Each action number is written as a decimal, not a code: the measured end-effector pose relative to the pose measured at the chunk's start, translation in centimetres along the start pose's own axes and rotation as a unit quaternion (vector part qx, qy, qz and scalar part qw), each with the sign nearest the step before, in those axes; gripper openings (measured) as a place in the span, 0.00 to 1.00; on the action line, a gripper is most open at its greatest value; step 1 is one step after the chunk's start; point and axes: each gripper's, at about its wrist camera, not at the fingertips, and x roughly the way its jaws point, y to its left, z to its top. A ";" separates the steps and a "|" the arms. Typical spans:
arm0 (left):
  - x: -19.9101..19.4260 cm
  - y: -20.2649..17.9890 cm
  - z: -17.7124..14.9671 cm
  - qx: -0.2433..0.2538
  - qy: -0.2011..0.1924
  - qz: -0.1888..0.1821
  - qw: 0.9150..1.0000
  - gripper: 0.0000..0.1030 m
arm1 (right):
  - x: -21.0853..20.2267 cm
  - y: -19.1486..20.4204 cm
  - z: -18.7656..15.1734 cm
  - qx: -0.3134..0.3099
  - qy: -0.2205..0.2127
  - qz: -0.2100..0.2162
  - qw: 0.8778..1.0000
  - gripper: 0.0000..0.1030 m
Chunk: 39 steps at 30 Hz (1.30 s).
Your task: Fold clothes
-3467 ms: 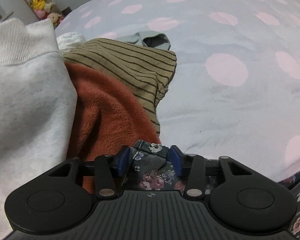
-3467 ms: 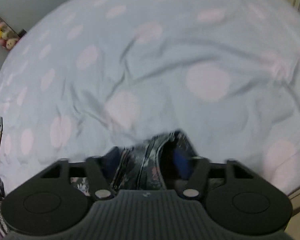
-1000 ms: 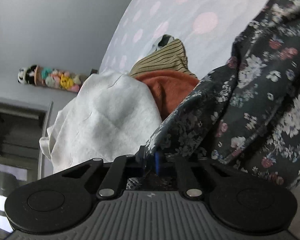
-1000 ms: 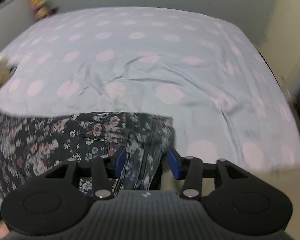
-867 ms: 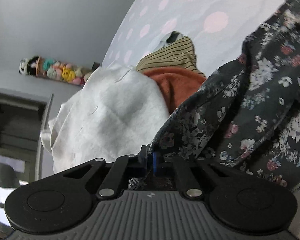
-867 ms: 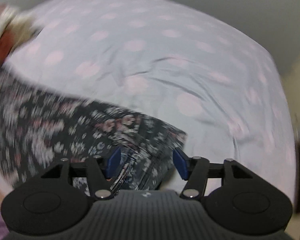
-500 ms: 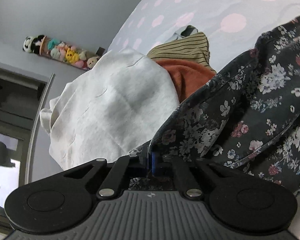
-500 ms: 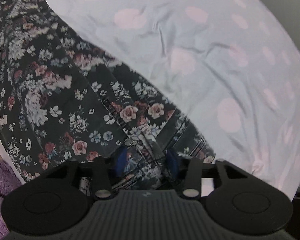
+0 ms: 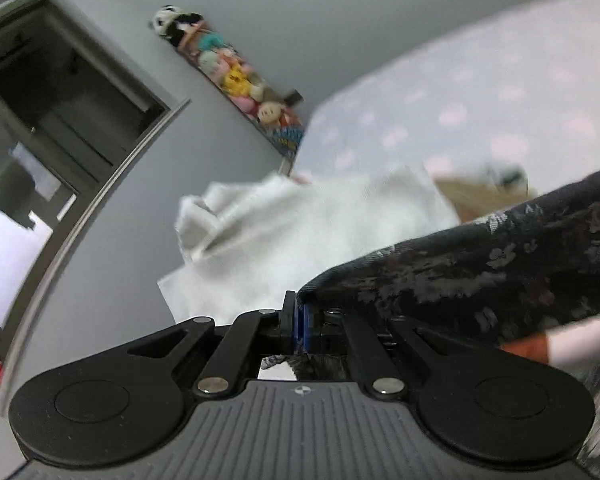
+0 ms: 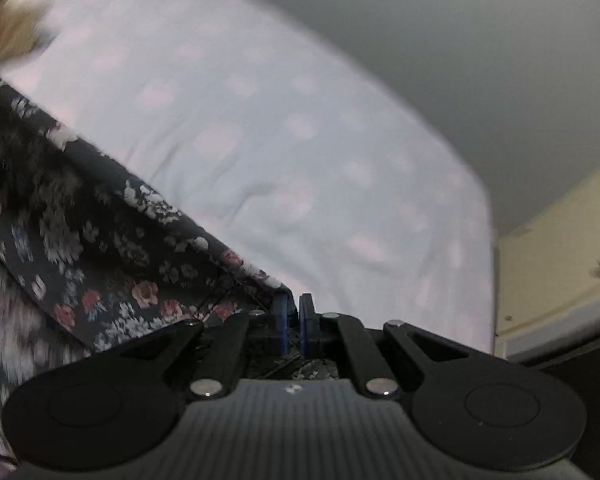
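Note:
A dark floral garment (image 9: 500, 264) hangs stretched in the air between my two grippers. My left gripper (image 9: 300, 320) is shut on its left corner, the cloth running off to the right. My right gripper (image 10: 293, 320) is shut on the other corner, and the floral garment (image 10: 100, 248) runs off to the left there. Both views are blurred by motion. The bed (image 10: 280, 140), with a pale blue sheet and pink dots, lies below and beyond the garment.
A pile of clothes sits on the bed's left side: a white sweatshirt (image 9: 300, 224) and a striped tan piece (image 9: 472, 196) behind it. Plush toys (image 9: 228, 72) line a wall shelf. A doorway (image 9: 40, 140) is at left. A cream cabinet (image 10: 560, 260) stands right of the bed.
Both grippers have lifted and tilted up, raising the floral garment off the bed. The right gripper's jaws have closed tighter on the cloth's edge. The views now show more wall.

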 end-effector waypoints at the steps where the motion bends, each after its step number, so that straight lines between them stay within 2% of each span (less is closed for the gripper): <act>1: -0.4 0.2 -0.1 0.005 -0.003 -0.002 1.000 0.01 | -0.8 -0.4 0.2 0.011 -0.010 -0.011 1.000 0.06; 4: -1.3 0.0 -1.9 0.034 -0.012 -0.004 0.999 0.01 | -2.9 -1.2 0.6 0.039 -0.035 -0.040 0.998 0.06; 7: -1.3 -0.5 -4.8 0.055 -0.002 -0.007 0.998 0.01 | -3.6 0.5 -1.8 0.043 -0.035 -0.025 0.998 0.06; 10: -0.9 -1.6 -8.4 0.105 0.007 -0.005 0.994 0.01 | -4.0 2.9 -4.7 0.045 -0.031 0.000 0.999 0.06; 14: -1.0 -3.0 -12.6 0.157 0.009 -0.009 0.987 0.01 | -4.2 6.2 -8.7 0.031 -0.010 0.038 0.999 0.06; 17: -0.6 -3.6 -14.8 0.175 0.023 -0.019 0.984 0.01 | -3.9 8.1 -11.4 0.028 0.012 0.067 0.997 0.06; 22: -0.1 -4.9 -18.1 0.209 0.042 -0.024 0.977 0.01 | -2.5 10.0 -13.9 0.028 0.048 0.088 0.995 0.06; 28: 1.0 -6.4 -20.2 0.238 0.058 -0.032 0.969 0.01 | 0.7 11.8 -15.0 0.020 0.097 0.104 0.990 0.07; 32: 0.8 -6.5 -21.1 0.247 0.063 -0.040 0.966 0.01 | 1.4 11.6 -14.4 0.024 0.111 0.099 0.989 0.07; 39: 0.5 -6.6 -23.1 0.281 0.067 -0.048 0.956 0.02 | 2.0 11.8 -14.3 0.042 0.135 0.092 0.986 0.07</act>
